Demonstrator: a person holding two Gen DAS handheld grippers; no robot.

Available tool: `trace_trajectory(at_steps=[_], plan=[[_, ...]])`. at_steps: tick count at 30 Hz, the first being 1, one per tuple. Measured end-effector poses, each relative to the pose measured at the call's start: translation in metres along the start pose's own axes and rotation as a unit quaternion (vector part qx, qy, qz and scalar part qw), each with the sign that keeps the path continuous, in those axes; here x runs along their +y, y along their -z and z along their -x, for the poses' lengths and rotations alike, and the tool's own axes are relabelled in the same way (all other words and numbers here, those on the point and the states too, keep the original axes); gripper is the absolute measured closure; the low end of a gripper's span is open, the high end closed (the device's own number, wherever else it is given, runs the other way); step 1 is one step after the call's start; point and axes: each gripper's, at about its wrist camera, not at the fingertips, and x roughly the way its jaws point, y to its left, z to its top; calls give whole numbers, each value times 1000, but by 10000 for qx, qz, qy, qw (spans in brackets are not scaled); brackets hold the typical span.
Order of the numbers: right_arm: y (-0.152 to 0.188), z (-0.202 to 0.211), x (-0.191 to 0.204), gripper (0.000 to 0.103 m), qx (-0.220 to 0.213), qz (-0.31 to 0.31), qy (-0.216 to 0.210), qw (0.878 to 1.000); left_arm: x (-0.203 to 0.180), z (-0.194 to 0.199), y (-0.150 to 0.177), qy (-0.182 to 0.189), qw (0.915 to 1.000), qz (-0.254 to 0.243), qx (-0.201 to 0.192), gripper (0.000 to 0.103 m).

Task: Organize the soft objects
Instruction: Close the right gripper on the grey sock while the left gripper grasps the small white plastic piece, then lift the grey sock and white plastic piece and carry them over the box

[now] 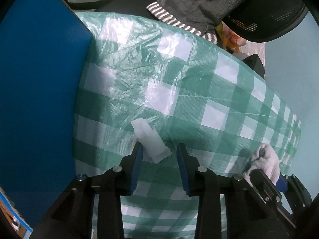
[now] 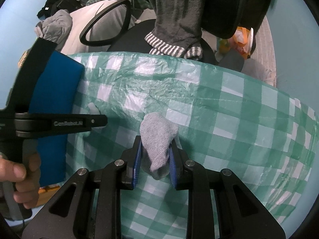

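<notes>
Counter (image 1: 219, 91) covered by a crinkled green-and-white checked plastic sheet (image 2: 229, 123). Large blue panel (image 1: 39, 99) standing along its left edge. Beyond the far edge, a black office chair (image 2: 123, 39) draped with a grey fleecy garment (image 2: 175, 16) with striped cuffs.

Right tongs (image 2: 155, 159) pointing steeply down, closed tight on a grey sock (image 2: 157, 139); both blue pads pressed against the sock's sides, the bunched toe end sticking out past the tips above the sheet. Same sock and tongs visible at the lower right edge of the left wrist view.

Left tongs (image 1: 159, 153) also pointing steeply down over the counter, part-open (gap between the pads still plain). Small white soft item (image 1: 151, 139), crumpled, lying on the sheet just inside the left pad, touching or nearly touching it; well clear of the right pad, so not gripped. Person's hand (image 2: 18, 179) wrapped around the left handle.
</notes>
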Motion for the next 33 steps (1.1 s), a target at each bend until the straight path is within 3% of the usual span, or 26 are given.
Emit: trace_trajectory(at_steps=[8,15,33], plan=[[7,4,-4,79,-34,-60,-10,10000,8,1,2,42,10000,46,-61,74],[12,6,-4,79,-30,-32,-23,10000,12,5,5,25,9997,-20,-241,88],[25,26,1,79,-194,57,-16,9998,9,37,42,-124,9953,-736,-617,90]])
